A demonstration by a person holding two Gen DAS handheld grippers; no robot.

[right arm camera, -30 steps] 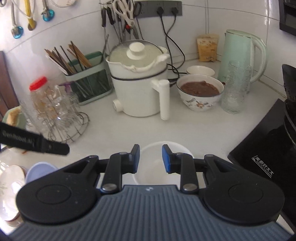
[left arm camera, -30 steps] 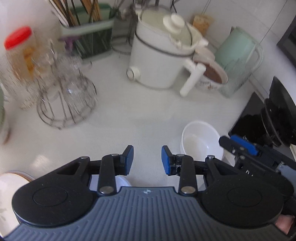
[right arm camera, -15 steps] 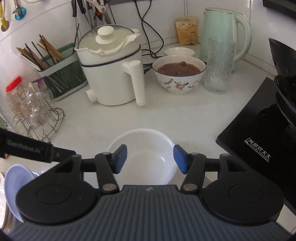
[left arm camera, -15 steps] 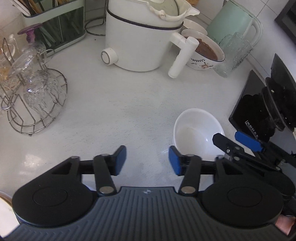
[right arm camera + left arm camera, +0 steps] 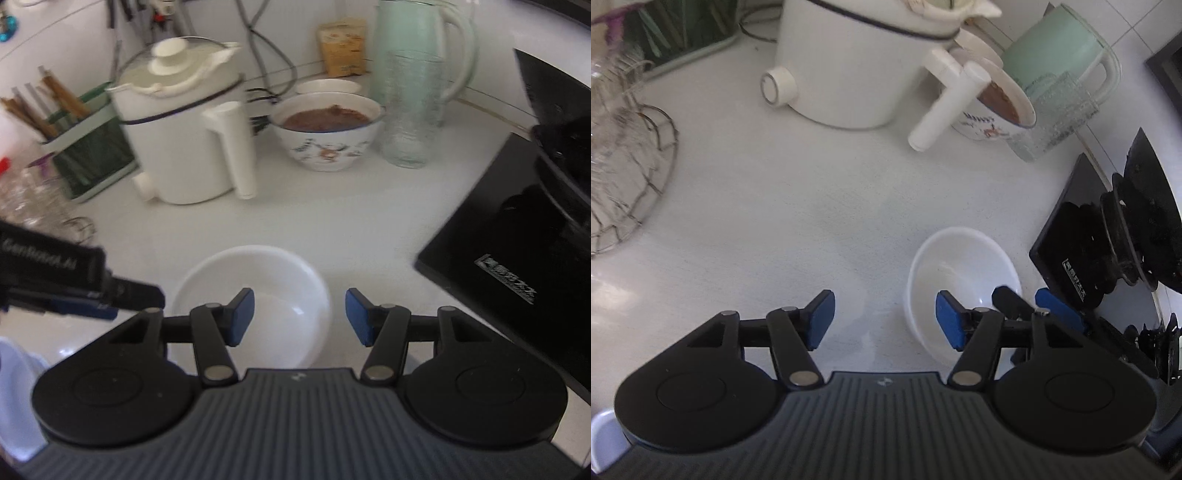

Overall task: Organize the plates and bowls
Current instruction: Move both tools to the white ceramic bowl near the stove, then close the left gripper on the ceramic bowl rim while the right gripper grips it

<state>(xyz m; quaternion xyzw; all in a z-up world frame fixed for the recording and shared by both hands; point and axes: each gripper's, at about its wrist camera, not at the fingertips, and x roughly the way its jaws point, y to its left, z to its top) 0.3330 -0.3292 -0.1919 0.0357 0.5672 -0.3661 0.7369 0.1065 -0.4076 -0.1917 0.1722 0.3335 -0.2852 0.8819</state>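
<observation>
Both jaws released; right gripper straddling bowl rim, left gripper beside it over bare surface; right view alone shows chopsticks.

My left gripper is matte black, with two fingers ending in flat blue pads. Each finger is a slim black link pinned by a silver round-headed screw just behind the jaws. Further back sit two round black housings with a shallow disc recess, flanking a grey ribbed plate with a small pale logo. My right gripper is built the same: blue pads, silver screws, ribbed grey plate. The left gripper's black side carries pale lettering, too blurred to read.
</observation>
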